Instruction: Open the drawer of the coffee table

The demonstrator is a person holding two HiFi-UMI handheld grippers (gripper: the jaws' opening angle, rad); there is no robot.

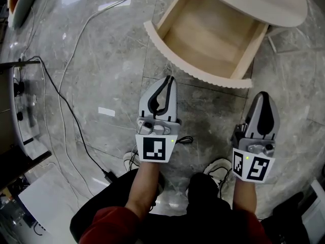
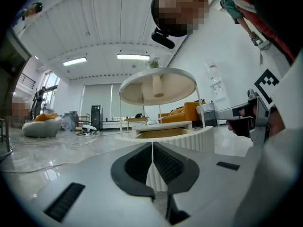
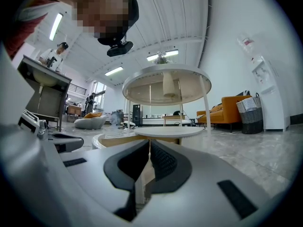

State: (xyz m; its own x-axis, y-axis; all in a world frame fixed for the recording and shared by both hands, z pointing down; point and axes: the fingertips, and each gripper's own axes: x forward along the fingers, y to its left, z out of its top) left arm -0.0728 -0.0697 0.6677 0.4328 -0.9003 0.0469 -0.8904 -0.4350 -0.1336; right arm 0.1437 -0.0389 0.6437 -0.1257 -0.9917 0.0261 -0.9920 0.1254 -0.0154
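The coffee table [image 1: 264,4] has a pale oval top, and its wooden drawer [image 1: 193,71] stands pulled out toward me, empty, with a ribbed curved front. My left gripper [image 1: 167,79] points level at that front, a little short of it, shut with nothing between its jaws. My right gripper [image 1: 262,94] hangs level to the right, below the drawer's right corner, also shut and empty. In the left gripper view the shut jaws [image 2: 152,145] line up with the ribbed drawer front [image 2: 189,136]. In the right gripper view the jaws [image 3: 148,143] face the table [image 3: 168,132].
Cables [image 1: 76,111] run over the grey marble floor at left, ending at a black adapter [image 1: 109,177]. A metal rack [image 1: 20,105] stands at the far left. My shoes [image 1: 218,169] are beneath the grippers. An orange sofa [image 3: 227,110] and a basket [image 3: 248,110] stand beyond the table.
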